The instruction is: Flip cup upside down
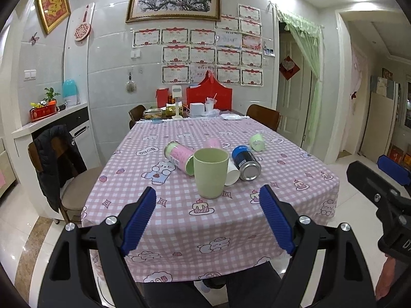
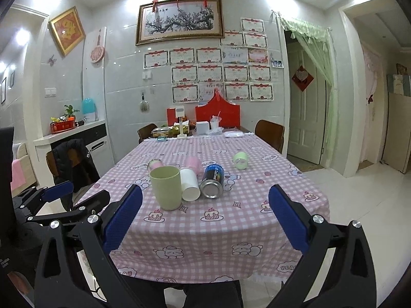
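A pale green cup (image 1: pixel 210 173) stands upright, mouth up, on the pink checked tablecloth (image 1: pixel 205 220); it also shows in the right wrist view (image 2: pixel 165 188). My left gripper (image 1: pixel 207 197) is open and empty, just short of the cup and centred on it. My right gripper (image 2: pixel 205 195) is open and empty, back from the table's near edge, with the cup ahead to its left. The right gripper also shows at the right edge of the left wrist view (image 1: pixel 385 179).
Behind the cup lie a white paper cup (image 2: pixel 189 187), a blue can (image 2: pixel 213 181), a pink-green can (image 1: pixel 179 157), a pink cup (image 2: pixel 193 163) and a small green cup (image 2: pixel 241 160). Boxes and clutter stand at the table's far end. A chair with a black jacket (image 1: pixel 55 161) stands left.
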### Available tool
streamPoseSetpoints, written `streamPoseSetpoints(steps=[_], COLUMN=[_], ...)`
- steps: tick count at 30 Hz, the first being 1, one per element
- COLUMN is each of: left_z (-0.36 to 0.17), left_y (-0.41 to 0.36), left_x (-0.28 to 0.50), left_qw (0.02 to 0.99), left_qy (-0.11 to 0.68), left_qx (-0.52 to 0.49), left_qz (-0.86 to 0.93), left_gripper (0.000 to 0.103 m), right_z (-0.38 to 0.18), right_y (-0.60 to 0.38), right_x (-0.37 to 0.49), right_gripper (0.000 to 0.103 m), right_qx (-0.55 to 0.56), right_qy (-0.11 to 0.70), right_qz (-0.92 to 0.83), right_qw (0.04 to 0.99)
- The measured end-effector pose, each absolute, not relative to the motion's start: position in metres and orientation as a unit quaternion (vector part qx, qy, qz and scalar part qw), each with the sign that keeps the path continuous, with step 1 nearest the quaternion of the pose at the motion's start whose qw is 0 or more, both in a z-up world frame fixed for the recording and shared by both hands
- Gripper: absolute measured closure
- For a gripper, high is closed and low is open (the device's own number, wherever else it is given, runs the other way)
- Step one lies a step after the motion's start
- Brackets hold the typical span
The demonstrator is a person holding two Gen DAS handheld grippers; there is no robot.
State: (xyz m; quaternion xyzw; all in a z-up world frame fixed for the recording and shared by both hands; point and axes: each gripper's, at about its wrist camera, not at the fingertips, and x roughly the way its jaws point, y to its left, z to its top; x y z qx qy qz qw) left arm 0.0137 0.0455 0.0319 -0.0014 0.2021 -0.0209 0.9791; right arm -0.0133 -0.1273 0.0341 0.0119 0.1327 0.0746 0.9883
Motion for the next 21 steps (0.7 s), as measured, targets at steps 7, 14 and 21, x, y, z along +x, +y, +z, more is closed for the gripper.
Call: streamPoseSetpoints(steps=[7, 14, 21], left_z=[0.030, 0.030, 0.030], left_y=[0.045, 0.045, 0.045], left_x=[0.015, 0.013, 0.012], left_qw=[0.978, 0.979, 0.979], left_qy=[0.206, 0.203, 0.201], left_qx=[-0.007, -0.004, -0.003], left_qz=[-0.030, -0.025, -0.020], left_gripper=[0.021, 0.021, 0.021], right_z=[0.031, 0.028, 0.028], right_y=[-0.129, -0.127, -0.126], right_x=[-0.018, -0.024, -0.025], right_gripper=[0.008, 0.008, 0.008], right_qx=[0.012, 0.013, 0.016], right_qy=[0.128, 0.128, 0.129], right_qz=[0.076, 0.079, 0.079], right_qw=[0.989, 0.989, 0.988])
